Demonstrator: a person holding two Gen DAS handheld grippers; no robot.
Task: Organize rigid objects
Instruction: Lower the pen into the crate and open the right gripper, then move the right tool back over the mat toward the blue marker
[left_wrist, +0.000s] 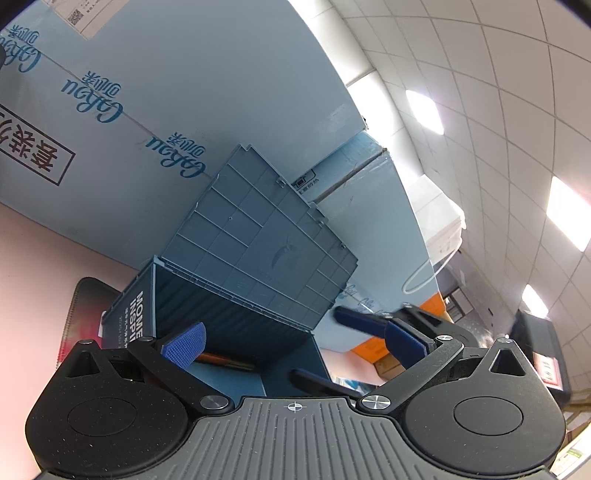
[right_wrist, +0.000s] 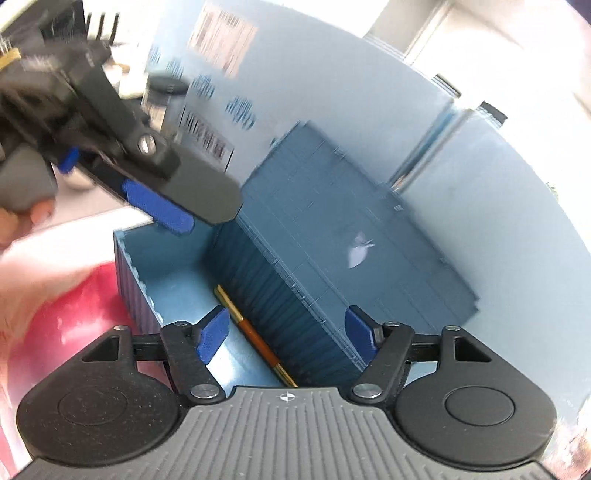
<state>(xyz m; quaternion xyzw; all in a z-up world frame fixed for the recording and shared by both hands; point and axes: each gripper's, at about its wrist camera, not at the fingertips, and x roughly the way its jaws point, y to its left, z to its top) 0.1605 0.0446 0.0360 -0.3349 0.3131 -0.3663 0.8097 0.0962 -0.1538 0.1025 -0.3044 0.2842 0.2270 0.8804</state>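
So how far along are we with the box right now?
Done: a pen lies inside the blue storage box, whose lid stands open. In hand: nothing; the right tool and left tool are both open above it. Left: other items and closing aren't visible here.

A big pale blue cardboard box with blue writing fills the back. Right of the box, a white tiled ceiling curves overhead with bright light panels set in it. Below the box lies a pink table. Further right of the box sits an orange box.
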